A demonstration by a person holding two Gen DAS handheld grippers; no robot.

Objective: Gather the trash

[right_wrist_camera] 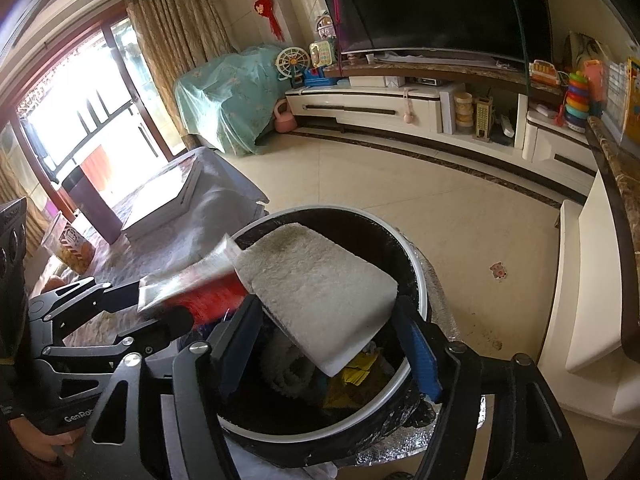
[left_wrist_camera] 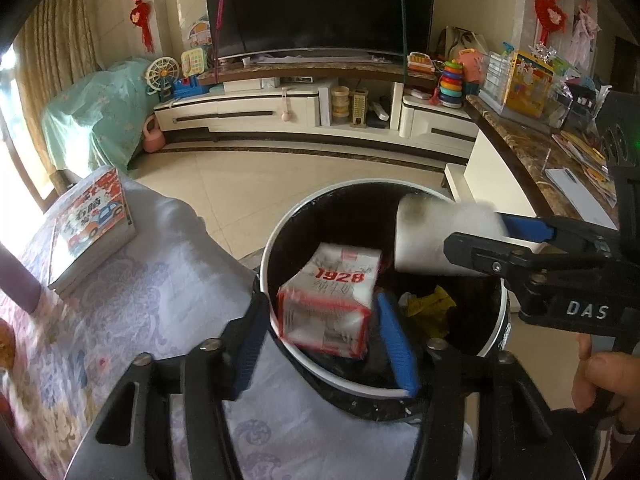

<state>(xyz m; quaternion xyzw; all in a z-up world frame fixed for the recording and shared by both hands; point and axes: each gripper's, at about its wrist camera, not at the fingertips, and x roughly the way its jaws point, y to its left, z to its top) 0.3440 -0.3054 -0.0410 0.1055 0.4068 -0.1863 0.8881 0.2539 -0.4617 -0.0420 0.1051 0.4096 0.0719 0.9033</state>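
Observation:
A black round bin (left_wrist_camera: 280,232) with a white rim stands beside the table, with a yellow wrapper (left_wrist_camera: 432,304) and other rubbish inside. My left gripper (left_wrist_camera: 322,300) hangs over its near edge, jaws apart. A red-and-white packet marked 1928 (left_wrist_camera: 332,312) sits blurred between the blue pads and looks loose. My right gripper (right_wrist_camera: 327,302) is over the same bin (right_wrist_camera: 360,228), jaws wide. A white fuzzy pad (right_wrist_camera: 316,284) lies tilted between its fingertips, and I see no pad pressing on it. In the left wrist view the white pad (left_wrist_camera: 432,236) is smeared at its top edge.
A table under a pale patterned cloth (left_wrist_camera: 160,280) carries a stack of books (left_wrist_camera: 92,224) and a snack bag (right_wrist_camera: 74,248). A marble-topped counter (left_wrist_camera: 532,160) runs along the right. Tiled floor (right_wrist_camera: 440,208) lies beyond the bin. A hand (left_wrist_camera: 600,376) grips the right tool.

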